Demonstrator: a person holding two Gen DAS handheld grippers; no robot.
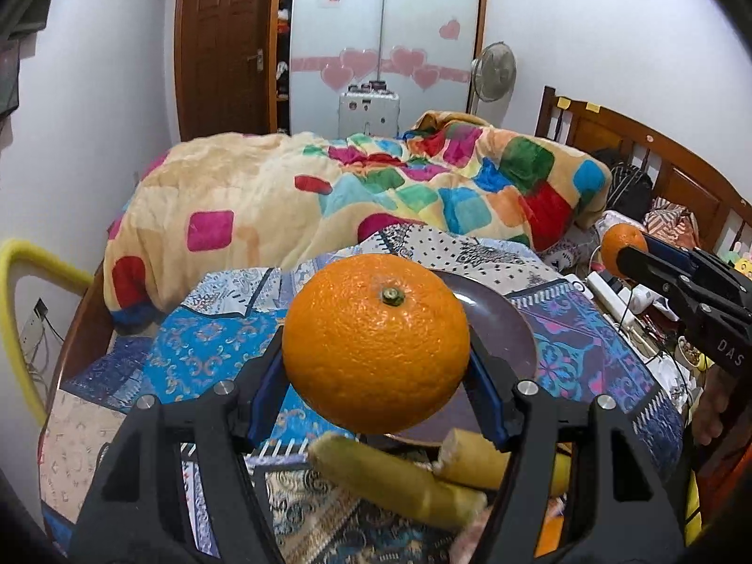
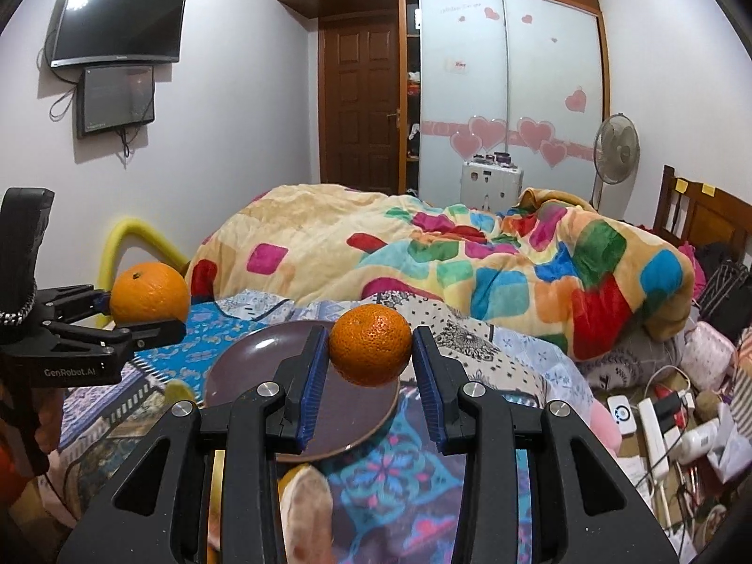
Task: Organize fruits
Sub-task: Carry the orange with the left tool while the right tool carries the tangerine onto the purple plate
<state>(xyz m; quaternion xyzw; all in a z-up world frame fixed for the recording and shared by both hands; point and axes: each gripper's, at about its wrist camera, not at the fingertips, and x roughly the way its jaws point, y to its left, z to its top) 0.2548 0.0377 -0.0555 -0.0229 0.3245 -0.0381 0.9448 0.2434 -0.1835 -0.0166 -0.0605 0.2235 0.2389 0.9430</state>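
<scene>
L gripper (image 1: 376, 376) is clamped on a big orange (image 1: 376, 343), stem up, held over the near edge of the brown plate (image 1: 512, 329). R gripper (image 2: 369, 362) pinches a smaller orange (image 2: 370, 345) btwn its blue pads (image 2: 314, 376), also above the plate. Bananas (image 1: 399, 484) lie just below L gripper's fingers.

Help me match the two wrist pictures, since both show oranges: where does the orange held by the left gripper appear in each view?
Left wrist view: the orange in the left gripper fills the lower centre, stem up, between the jaws.
Right wrist view: the same orange sits at the left edge, mid-height, at the tip of the left gripper.
Shared landmark: the brown plate on the patterned cloth.
</scene>
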